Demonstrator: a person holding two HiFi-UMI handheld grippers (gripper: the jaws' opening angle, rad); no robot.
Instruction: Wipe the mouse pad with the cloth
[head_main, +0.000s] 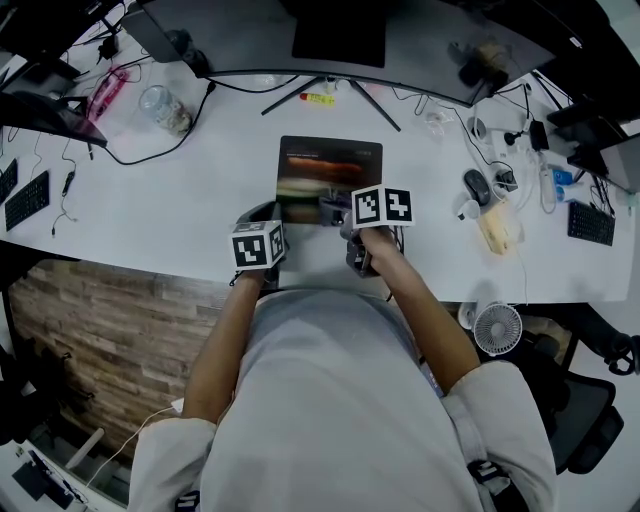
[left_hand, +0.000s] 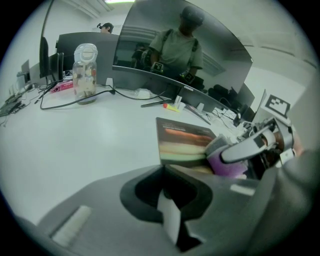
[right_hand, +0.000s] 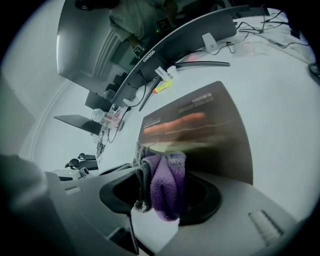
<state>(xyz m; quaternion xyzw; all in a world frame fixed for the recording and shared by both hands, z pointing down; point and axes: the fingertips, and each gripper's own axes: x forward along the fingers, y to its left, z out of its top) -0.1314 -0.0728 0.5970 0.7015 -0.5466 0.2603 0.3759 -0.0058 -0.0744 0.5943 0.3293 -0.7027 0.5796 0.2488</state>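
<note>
while tight around cloth (right_hand: 167, 182), right gripper (right_hand: 156, 199)

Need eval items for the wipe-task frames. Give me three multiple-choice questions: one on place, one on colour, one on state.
1. Where does the pad lie?
A. On the floor
B. On the desk, in front of the monitor
C. On a chair

2. What colour is the cloth?
A. Purple and grey
B. Yellow
C. Red

3. What state is the right hand-held gripper in?
A. Open and empty
B. Lying loose on the desk
C. Shut on the cloth

Answers:
1 B: the head view shows the pad flat on the white desk below the curved monitor.
2 A: the right gripper view shows purple pile with a grey fold.
3 C: the cloth sits pinched between its jaws.
</note>
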